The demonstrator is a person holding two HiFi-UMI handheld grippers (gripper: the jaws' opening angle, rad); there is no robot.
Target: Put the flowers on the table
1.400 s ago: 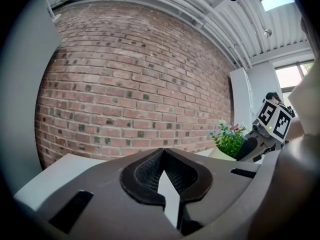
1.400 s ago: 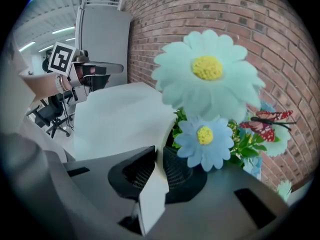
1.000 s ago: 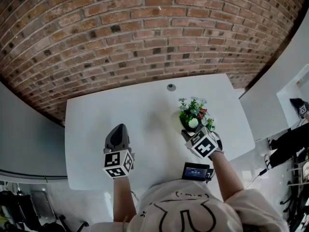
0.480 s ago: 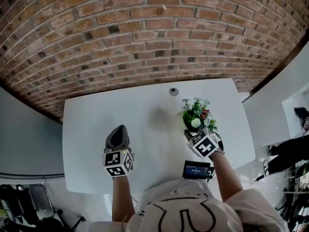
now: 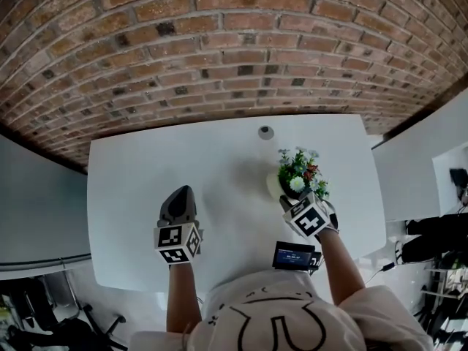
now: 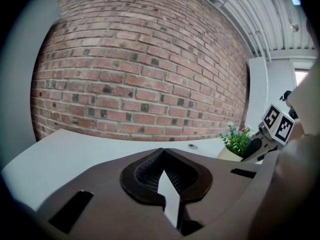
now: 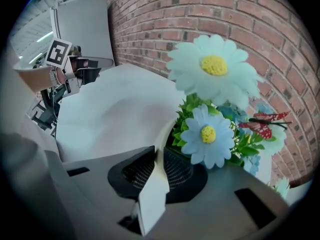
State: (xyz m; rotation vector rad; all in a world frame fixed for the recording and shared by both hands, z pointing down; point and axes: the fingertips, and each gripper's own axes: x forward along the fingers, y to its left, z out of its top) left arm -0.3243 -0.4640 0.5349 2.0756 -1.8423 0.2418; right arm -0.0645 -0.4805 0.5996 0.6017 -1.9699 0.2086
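A small white pot of artificial flowers (image 5: 297,175), daisies and green leaves with a red butterfly, is at the right of the white table (image 5: 139,181). My right gripper (image 5: 287,200) is shut on the pot's near rim (image 7: 161,134), and the flowers (image 7: 214,69) rise just past its jaws. I cannot tell whether the pot's base touches the tabletop. My left gripper (image 5: 180,191) hovers over the table's middle, shut with nothing in it (image 6: 162,153). In the left gripper view the pot (image 6: 234,143) shows at the far right.
A small round grey disc (image 5: 265,131) lies on the table near the back edge, behind the pot. A black device with a lit screen (image 5: 294,255) hangs at the table's front edge. A brick wall (image 5: 219,42) stands behind; white panels flank the table.
The head view has shifted slightly. Both grippers and the pot stay in about the same places on the table.
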